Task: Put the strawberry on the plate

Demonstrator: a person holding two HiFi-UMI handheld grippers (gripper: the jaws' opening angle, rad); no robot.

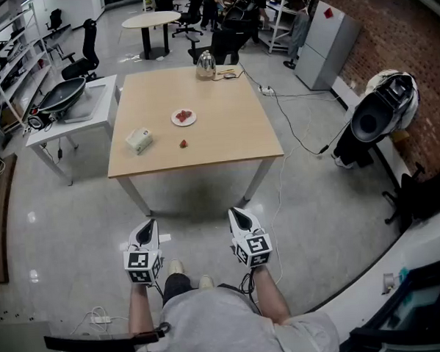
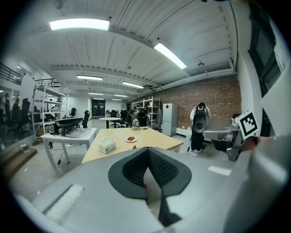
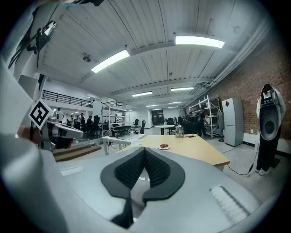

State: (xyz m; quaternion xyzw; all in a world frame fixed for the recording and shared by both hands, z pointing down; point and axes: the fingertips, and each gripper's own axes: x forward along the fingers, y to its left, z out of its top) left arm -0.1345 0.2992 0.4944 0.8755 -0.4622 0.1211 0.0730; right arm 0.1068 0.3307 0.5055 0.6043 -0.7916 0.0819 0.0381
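Nearest the person, both grippers are held out over the floor, well short of the near edge of the wooden table (image 1: 226,145) and pointing toward it. The left gripper (image 1: 146,225) has its jaws pressed together at the tips with nothing between them. The right gripper (image 1: 239,213) is closed and empty in the same way.

On the table, closest to its near edge, a single strawberry (image 1: 183,143) lies on the bare wood. A pale tissue box (image 1: 139,140) sits to its left, toward the table's left edge; its contents cannot be made out.

Further in, near the table's middle, stands a small white plate (image 1: 175,122) that holds some red fruit (image 1: 184,115), which looks like more strawberry. The loose strawberry lies apart from this plate, between it and the table's near edge.

At the table's far edge stands a metal kettle (image 1: 205,64), with a cable beside it.

Off the table's left side is a white side table (image 1: 97,104) carrying a dark wok-like pan (image 1: 60,95); whether anything lies in it cannot be told.

Beyond the table's far edge stand a round white table (image 1: 151,21) and office chairs. A grey cabinet (image 1: 329,37) stands off the table's far right corner against a brick wall
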